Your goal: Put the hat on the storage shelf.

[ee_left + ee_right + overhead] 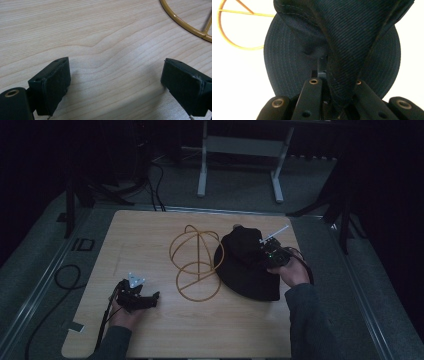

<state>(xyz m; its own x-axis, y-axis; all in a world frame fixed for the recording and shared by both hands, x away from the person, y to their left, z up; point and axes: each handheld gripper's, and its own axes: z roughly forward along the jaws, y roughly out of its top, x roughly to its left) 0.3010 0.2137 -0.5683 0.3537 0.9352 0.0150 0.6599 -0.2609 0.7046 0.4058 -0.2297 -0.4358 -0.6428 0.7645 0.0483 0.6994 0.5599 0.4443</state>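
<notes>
A: Your right gripper (pixel 329 87) is clamped on a fold of the dark cap (pixel 247 262), at 3 o'clock on the table (pixel 150 235).

B: Thin bite. Lift fast and the cloth likely slips, or the brim snags the wire stand (pixel 196 262) beside it.

A: Your left gripper (pixel 115 82) rests with jaws apart, at 8 o'clock.

The table (pixel 100 45) was pale, matt wood with visible grain. The hat (pixel 352 32) was dark ribbed cloth; the wire stand (pixel 195 265) looked glossy gold.
</notes>
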